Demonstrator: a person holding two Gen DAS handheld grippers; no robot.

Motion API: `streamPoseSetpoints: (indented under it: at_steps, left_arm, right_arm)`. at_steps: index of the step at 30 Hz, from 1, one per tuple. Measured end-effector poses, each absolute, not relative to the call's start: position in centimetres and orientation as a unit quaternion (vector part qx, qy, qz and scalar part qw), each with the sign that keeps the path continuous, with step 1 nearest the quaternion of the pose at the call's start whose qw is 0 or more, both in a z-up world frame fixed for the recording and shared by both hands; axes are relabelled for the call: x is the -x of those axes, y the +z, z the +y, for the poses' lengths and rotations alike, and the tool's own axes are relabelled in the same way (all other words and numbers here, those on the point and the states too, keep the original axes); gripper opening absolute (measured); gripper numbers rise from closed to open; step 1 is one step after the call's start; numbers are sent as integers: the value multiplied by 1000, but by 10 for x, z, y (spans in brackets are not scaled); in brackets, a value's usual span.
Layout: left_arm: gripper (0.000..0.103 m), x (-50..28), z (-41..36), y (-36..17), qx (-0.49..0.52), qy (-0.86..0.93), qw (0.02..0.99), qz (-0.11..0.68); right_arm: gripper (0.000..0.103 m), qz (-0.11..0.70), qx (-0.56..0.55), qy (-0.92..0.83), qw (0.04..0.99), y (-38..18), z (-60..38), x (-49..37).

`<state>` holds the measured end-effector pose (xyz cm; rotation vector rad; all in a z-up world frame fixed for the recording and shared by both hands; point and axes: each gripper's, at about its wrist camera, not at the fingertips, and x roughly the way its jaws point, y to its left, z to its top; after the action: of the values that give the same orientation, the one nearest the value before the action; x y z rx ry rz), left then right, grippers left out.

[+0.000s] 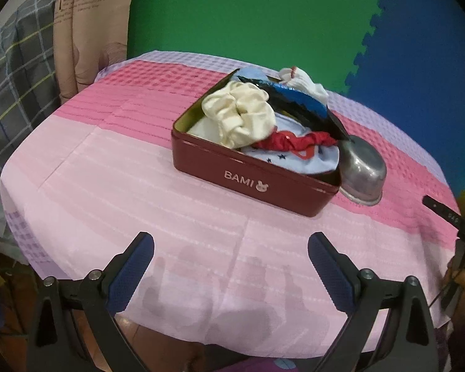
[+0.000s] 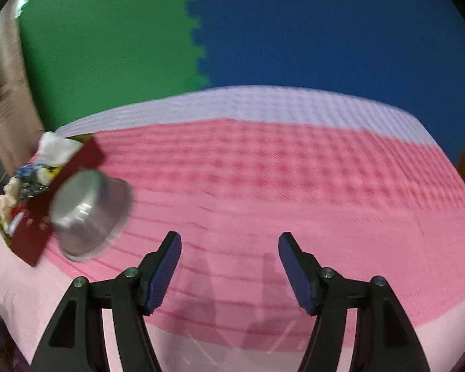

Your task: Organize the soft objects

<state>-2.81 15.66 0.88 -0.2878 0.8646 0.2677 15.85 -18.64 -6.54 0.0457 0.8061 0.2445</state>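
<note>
A dark red tin box (image 1: 251, 179) marked BAMI stands on the pink cloth. It holds soft things: a cream scrunchie (image 1: 241, 114), a red scrunchie (image 1: 294, 141), a light blue starred cloth (image 1: 297, 158), a black and blue piece (image 1: 297, 99) and a white cloth (image 1: 303, 82). My left gripper (image 1: 231, 243) is open and empty, near the table's front edge, short of the box. My right gripper (image 2: 229, 241) is open and empty over bare cloth; the box (image 2: 31, 232) lies far to its left, blurred.
An upturned metal bowl (image 1: 362, 170) leans against the box's right side; it also shows in the right wrist view (image 2: 90, 214). The pink striped tablecloth (image 1: 108, 186) covers the table. Green and blue foam mats (image 1: 248, 12) lie behind. Curtains (image 1: 86, 31) hang at left.
</note>
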Motion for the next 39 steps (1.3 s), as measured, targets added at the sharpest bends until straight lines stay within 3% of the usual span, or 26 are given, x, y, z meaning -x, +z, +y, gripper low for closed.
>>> streamPoseSetpoints:
  at_steps: [7, 13, 21, 39]
  left_arm:
    - [98, 22, 136, -4, 89, 140, 894, 416]
    - [98, 15, 135, -14, 79, 158, 903, 392]
    - [99, 2, 136, -35, 84, 161, 890, 418]
    - [103, 1, 133, -39, 75, 166, 890, 418]
  right_arm:
    - [67, 397, -89, 131, 904, -66, -197, -145]
    - [67, 352, -57, 228, 906, -42, -111, -110]
    - [67, 364, 1, 296, 883, -63, -32, -78]
    - [67, 349, 67, 262, 897, -74, -9, -71]
